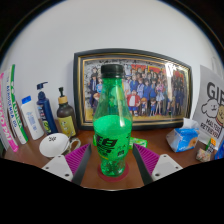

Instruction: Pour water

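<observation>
A green plastic bottle with a black cap and a black-and-white label stands upright on a wooden table, on a dark red round coaster. It stands between my fingers, with a small gap at each side. My gripper is open. The left pad and the right pad flank the bottle's lower half. The bottle holds clear liquid in its lower part.
A framed group photo leans on the wall behind the bottle. Pump bottles and tubes stand at the left, with a white round dish in front. A blue box and a printed card are at the right.
</observation>
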### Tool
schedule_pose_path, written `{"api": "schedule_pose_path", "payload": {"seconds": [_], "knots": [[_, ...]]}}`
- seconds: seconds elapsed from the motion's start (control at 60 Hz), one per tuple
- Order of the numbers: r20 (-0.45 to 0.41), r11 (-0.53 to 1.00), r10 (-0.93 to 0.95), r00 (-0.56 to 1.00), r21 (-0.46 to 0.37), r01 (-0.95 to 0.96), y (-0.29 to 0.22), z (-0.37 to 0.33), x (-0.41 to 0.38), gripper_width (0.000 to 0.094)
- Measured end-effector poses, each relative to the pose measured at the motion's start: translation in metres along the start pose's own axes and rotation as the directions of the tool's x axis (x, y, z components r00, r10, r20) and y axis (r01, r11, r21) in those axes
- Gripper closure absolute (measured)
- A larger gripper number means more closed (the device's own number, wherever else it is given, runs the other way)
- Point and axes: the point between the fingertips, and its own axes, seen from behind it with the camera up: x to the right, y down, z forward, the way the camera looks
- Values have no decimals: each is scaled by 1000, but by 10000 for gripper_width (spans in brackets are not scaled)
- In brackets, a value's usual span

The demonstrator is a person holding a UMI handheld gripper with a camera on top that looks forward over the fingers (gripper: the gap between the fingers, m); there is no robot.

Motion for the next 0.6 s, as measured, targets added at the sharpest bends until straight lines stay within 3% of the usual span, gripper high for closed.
{"api": "schedule_pose_path", "payload": {"seconds": [0.283,0.6], "knots": [[-122,985,10,993,-168,-30,6,-98,-16,81],[-181,972,-38,983,-235,-6,7,-257,-84,84]]}}
